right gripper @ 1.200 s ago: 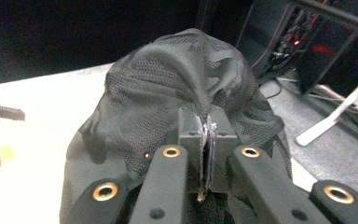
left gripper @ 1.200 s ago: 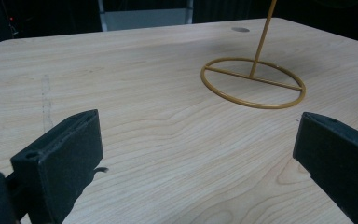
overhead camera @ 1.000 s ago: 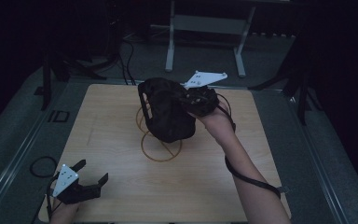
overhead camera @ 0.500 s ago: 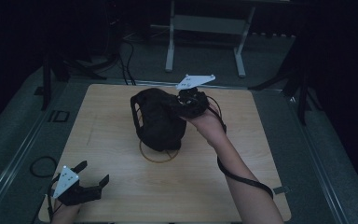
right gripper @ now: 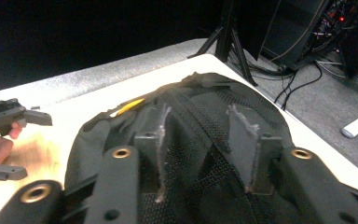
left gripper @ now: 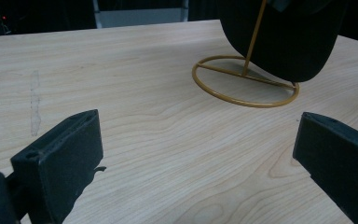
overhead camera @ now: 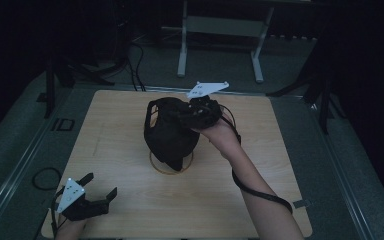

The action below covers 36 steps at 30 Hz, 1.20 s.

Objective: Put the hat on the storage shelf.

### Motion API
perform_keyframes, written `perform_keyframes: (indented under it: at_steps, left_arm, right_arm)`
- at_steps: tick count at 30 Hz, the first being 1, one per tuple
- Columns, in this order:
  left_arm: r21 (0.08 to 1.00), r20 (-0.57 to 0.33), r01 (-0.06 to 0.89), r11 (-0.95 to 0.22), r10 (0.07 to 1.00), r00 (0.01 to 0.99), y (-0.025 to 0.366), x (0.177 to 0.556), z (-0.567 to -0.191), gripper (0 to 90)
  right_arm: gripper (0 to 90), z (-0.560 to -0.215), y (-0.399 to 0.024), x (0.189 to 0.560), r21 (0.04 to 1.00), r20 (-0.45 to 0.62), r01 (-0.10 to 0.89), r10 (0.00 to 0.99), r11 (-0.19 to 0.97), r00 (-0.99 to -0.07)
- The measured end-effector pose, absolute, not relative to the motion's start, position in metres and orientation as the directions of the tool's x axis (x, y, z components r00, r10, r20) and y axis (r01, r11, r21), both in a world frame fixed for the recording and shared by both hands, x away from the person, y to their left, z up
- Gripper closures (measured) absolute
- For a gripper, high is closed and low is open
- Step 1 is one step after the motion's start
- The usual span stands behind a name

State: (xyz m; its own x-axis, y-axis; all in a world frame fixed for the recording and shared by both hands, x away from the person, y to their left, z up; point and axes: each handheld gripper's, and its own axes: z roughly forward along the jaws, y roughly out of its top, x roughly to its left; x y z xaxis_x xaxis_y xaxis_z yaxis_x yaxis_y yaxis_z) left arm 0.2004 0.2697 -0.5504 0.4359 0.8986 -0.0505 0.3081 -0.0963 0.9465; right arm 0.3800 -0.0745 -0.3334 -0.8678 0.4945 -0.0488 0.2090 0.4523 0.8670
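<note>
wood table [overhead camera: 130, 200] | R hand-held gripper [overhead camera: 187, 115] on black cap [overhead camera: 167, 132] | gold stand [left gripper: 244, 84]

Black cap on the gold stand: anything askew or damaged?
Askew, yes. The black cap hangs tilted over the gold stand, its lower edge above the ring base rather than seated level on top. The right gripper is at the cap's mesh back. No tear or damage shows. The left gripper rests open near the table's front corner.
</note>
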Motion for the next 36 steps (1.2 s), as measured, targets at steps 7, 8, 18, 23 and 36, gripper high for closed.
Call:
perform_keyframes:
  at_steps: [7, 8, 18, 23, 36]
  left_arm:
    - [0.945, -0.055, 0.312, -0.094, 0.898, 0.437, 0.269, 0.201, -0.551, 2.1]
    - [0.945, -0.055, 0.312, -0.094, 0.898, 0.437, 0.269, 0.201, -0.551, 2.1]
    - [0.944, -0.061, 0.317, -0.088, 0.9, 0.432, 0.269, 0.202, -0.552, 2.1]
    - [0.944, -0.06, 0.318, -0.09, 0.9, 0.432, 0.269, 0.202, -0.553, 2.1]
    - [0.946, -0.066, 0.314, -0.079, 0.903, 0.425, 0.27, 0.201, -0.553, 2.1]
  right_arm:
    - [38.4, -0.333, -0.079, 0.377, 0.861, -0.073, 0.194, 0.493, 0.469, -0.867]
    - [35.3, -0.334, -0.08, 0.377, 0.862, -0.067, 0.201, 0.498, 0.466, -0.865]
    - [14.3, -0.338, -0.105, 0.378, 0.891, 0.001, 0.227, 0.499, 0.393, -0.866]
    - [12.3, -0.343, -0.115, 0.376, 0.893, -0.006, 0.219, 0.497, 0.394, -0.868]
    - [12.3, -0.359, -0.141, 0.368, 0.891, -0.045, 0.207, 0.531, 0.404, -0.846]
